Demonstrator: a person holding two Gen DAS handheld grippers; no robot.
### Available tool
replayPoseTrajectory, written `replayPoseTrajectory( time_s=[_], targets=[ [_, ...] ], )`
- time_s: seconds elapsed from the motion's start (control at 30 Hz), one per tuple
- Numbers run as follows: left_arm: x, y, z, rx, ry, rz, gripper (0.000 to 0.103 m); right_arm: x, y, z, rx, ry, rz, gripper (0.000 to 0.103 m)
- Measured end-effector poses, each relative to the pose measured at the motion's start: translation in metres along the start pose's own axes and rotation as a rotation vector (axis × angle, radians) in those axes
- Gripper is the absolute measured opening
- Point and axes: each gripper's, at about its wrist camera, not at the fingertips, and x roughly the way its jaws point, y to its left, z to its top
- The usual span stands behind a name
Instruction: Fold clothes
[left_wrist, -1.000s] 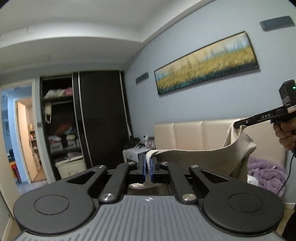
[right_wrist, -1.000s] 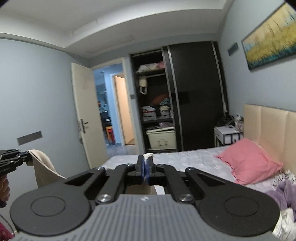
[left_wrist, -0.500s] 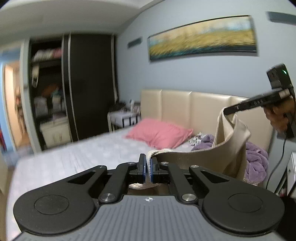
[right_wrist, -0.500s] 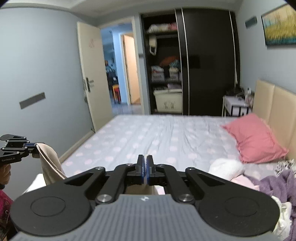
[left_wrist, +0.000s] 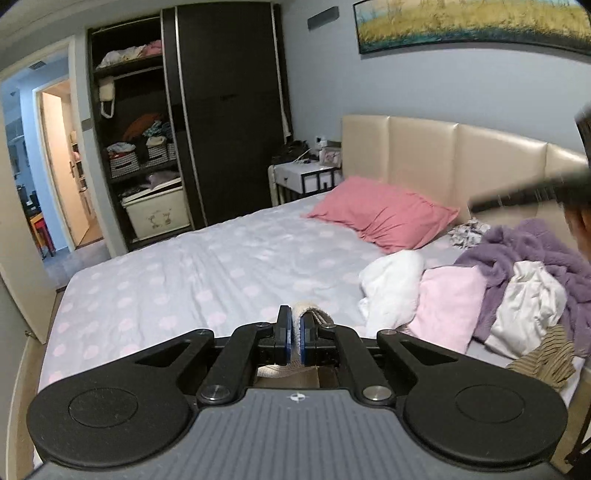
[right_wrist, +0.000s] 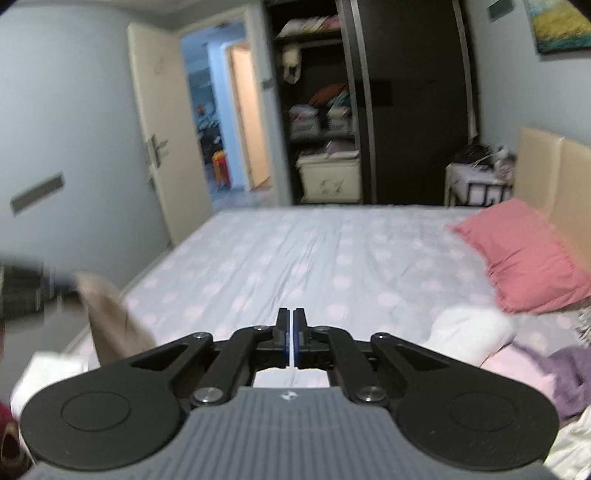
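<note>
A beige garment (left_wrist: 308, 309) is pinched at its edge in my left gripper (left_wrist: 293, 326), which is shut on it low over the bed (left_wrist: 221, 273). From the right wrist view the left gripper (right_wrist: 22, 291) is a blur at the far left, and the garment (right_wrist: 110, 325) hangs from it in a tan fold. My right gripper (right_wrist: 293, 332) is shut, with only a pale sliver of cloth between its pads. In the left wrist view the right gripper (left_wrist: 517, 194) is a dark blur before the headboard. The garment's span between the two is hidden.
A pink pillow (left_wrist: 380, 214) lies by the headboard. Beside it sits a pile of clothes: a white piece (left_wrist: 391, 288), a pink one (left_wrist: 450, 302) and a purple fleece (left_wrist: 535, 247). An open wardrobe (left_wrist: 147, 147) and a nightstand (left_wrist: 303, 177) stand beyond the bed.
Both grippers have sunk and tipped down from the wall and ceiling toward the bed. The garment, stretched between them before, no longer crosses the left wrist view.
</note>
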Motion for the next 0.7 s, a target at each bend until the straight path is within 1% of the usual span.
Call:
replayPoseTrajectory(
  time_s=[0.13, 0.17, 0.2, 0.23, 0.27, 0.3, 0.37, 0.4, 0.5, 0.63, 0.7],
  targets=[
    [-0.01, 0.004, 0.002, -0.006, -0.012, 0.011, 0.002, 0.024, 0.021, -0.065, -0.068, 0.033, 0.074, 0.006],
    [-0.014, 0.003, 0.003, -0.002, -0.017, 0.01, 0.002, 0.029, 0.026, -0.078, -0.091, 0.034, 0.096, 0.022],
    [-0.02, 0.002, 0.002, 0.002, -0.023, 0.007, 0.002, 0.033, 0.029, -0.089, -0.102, 0.027, 0.113, 0.035],
    [-0.025, 0.001, 0.002, 0.006, -0.029, 0.003, 0.002, 0.037, 0.031, -0.101, -0.112, 0.021, 0.131, 0.054],
    [-0.029, -0.001, 0.001, 0.008, -0.034, 0.0, 0.002, 0.041, 0.033, -0.112, -0.115, 0.016, 0.147, 0.062],
    [-0.032, -0.002, 0.0, 0.008, -0.036, -0.005, 0.002, 0.044, 0.034, -0.121, -0.099, 0.012, 0.157, 0.065],
    [-0.039, -0.006, -0.004, 0.012, -0.038, -0.012, 0.002, 0.05, 0.035, -0.139, -0.064, 0.004, 0.178, 0.079],
    [-0.041, -0.007, -0.006, 0.015, -0.038, -0.015, 0.002, 0.051, 0.037, -0.149, -0.043, 0.0, 0.189, 0.082],
    [-0.047, -0.012, -0.01, 0.022, -0.036, -0.024, 0.002, 0.06, 0.045, -0.177, 0.003, 0.022, 0.23, 0.086],
    [-0.054, -0.016, -0.013, 0.029, -0.036, -0.037, 0.002, 0.058, 0.061, -0.206, 0.016, 0.056, 0.251, 0.089],
    [-0.056, -0.017, -0.015, 0.029, -0.039, -0.041, 0.002, 0.049, 0.07, -0.217, 0.021, 0.046, 0.239, 0.091]
  ],
)
